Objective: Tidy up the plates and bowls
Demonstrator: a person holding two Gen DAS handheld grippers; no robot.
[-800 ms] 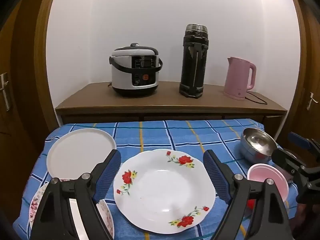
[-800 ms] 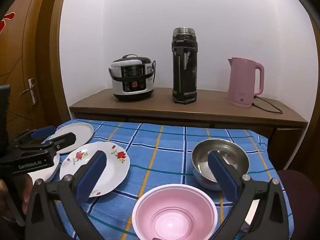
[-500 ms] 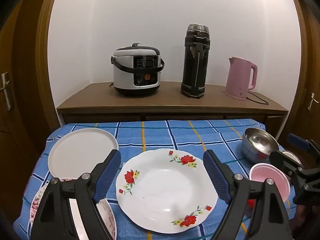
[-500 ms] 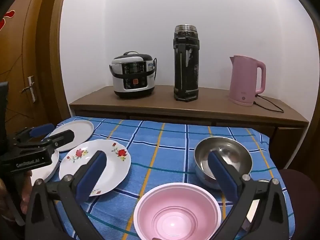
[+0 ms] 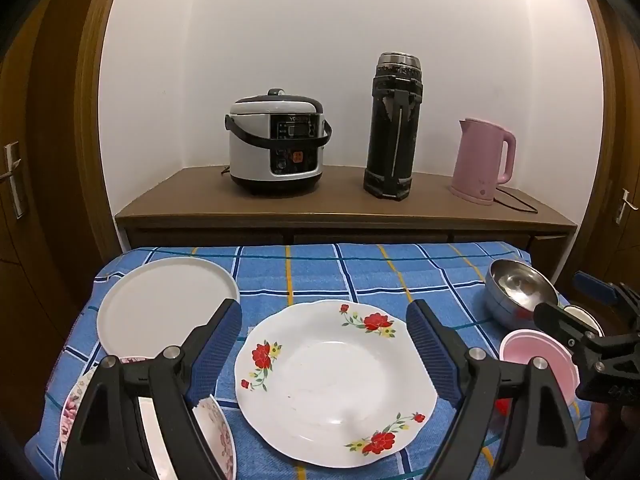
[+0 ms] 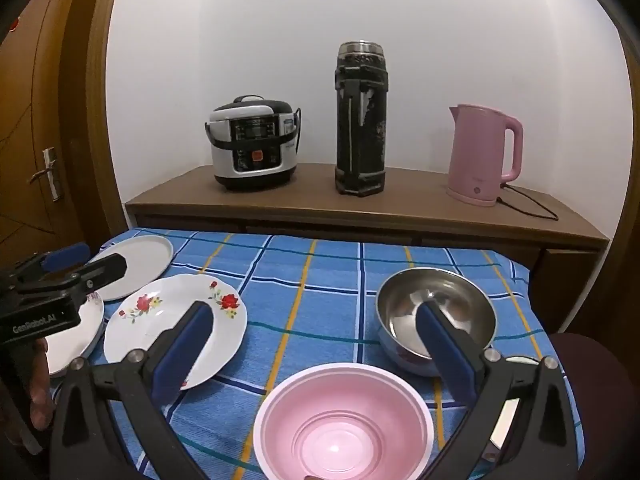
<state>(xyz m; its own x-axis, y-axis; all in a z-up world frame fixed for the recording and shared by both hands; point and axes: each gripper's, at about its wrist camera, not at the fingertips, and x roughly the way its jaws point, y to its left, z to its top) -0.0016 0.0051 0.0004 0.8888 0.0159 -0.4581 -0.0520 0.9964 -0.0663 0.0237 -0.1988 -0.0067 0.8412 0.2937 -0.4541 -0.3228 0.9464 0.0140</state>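
Both grippers hover with fingers spread and empty, the left gripper [image 5: 324, 332] over the red-flowered plate [image 5: 336, 388], the right gripper [image 6: 316, 340] above the pink bowl [image 6: 344, 424]; nothing seems gathered yet, so a first grasp comes next.

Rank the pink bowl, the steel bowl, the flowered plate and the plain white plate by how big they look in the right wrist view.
1. pink bowl, though it is nearest the camera, which inflates it
2. flowered plate
3. steel bowl, close to the flowered plate in apparent width
4. plain white plate, farthest and partly hidden behind the left gripper
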